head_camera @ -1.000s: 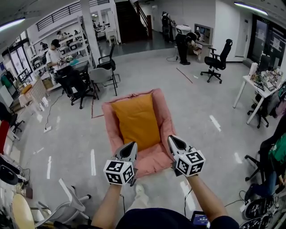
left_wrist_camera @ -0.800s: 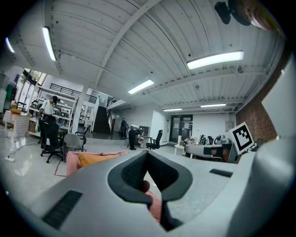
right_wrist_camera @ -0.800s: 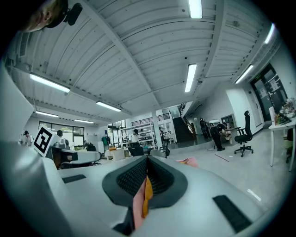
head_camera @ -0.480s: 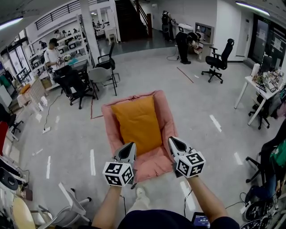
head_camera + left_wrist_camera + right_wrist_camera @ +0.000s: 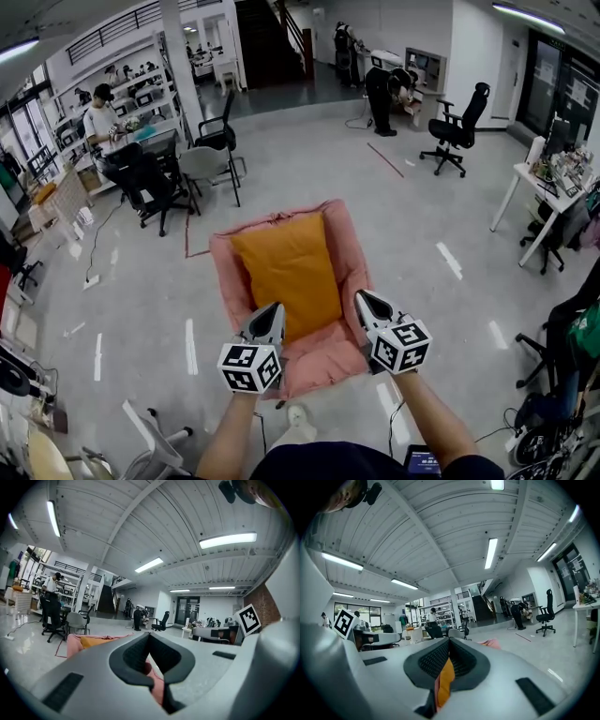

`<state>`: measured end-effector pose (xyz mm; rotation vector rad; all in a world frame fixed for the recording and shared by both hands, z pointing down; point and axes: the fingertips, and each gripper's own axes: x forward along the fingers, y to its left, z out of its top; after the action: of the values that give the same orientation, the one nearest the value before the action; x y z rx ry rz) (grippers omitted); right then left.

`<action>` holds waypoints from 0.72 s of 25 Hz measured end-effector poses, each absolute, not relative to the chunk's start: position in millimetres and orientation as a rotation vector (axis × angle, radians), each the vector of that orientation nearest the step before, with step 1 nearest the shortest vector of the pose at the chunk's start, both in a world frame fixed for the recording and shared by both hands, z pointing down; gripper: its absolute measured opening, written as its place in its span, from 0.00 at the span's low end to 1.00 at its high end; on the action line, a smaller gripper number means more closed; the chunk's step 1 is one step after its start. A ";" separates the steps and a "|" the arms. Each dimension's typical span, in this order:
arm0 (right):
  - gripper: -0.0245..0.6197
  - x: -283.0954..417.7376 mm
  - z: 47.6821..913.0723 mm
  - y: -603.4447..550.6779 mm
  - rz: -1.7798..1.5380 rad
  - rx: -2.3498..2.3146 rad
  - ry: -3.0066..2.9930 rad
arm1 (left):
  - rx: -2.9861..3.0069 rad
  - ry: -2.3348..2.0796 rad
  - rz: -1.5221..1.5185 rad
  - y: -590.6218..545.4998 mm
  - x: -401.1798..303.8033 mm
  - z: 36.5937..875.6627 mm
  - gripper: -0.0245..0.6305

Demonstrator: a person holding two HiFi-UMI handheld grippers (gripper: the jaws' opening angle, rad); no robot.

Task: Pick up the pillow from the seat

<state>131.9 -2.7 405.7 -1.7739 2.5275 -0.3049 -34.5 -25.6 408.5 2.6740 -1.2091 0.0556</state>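
Note:
An orange pillow (image 5: pixel 286 272) lies on a pink cushioned seat (image 5: pixel 323 354) on the floor in the head view. My left gripper (image 5: pixel 272 313) hangs over the seat's near left corner, shut with nothing in it. Over the near right corner is my right gripper (image 5: pixel 367 302), also shut and empty. Neither touches the pillow. In the left gripper view the closed left gripper (image 5: pixel 149 638) points over the seat (image 5: pixel 73 642), with a strip of pillow (image 5: pixel 92 641) showing. In the right gripper view the pillow (image 5: pixel 445 681) shows orange through the slit of the right gripper (image 5: pixel 449 644).
Grey and black office chairs (image 5: pixel 204 161) stand beyond the seat's far left, near a seated person (image 5: pixel 101 127) at shelves. A black swivel chair (image 5: pixel 457 127) and a white desk (image 5: pixel 544 187) are at the right. Another chair (image 5: pixel 150 441) sits near my left side.
The seat and pillow have slid lower and nearer in the head view as I stepped closer. Both grippers keep their place in front of me, still shut.

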 end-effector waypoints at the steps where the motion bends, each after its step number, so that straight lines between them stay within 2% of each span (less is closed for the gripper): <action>1: 0.06 131.9 406.4 -8.0 -0.310 -1.781 2.526 | 2.672 -1.204 0.058 -31.5 -35.1 409.3 0.04; 18: 0.06 91.7 408.3 -98.3 -0.338 -1.832 2.520 | 2.675 -1.121 0.015 -116.1 -79.0 415.3 0.04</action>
<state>91.7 -98.3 408.3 -1.8315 2.5201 -0.3383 -79.0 -116.1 415.3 2.6748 -1.1207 0.0150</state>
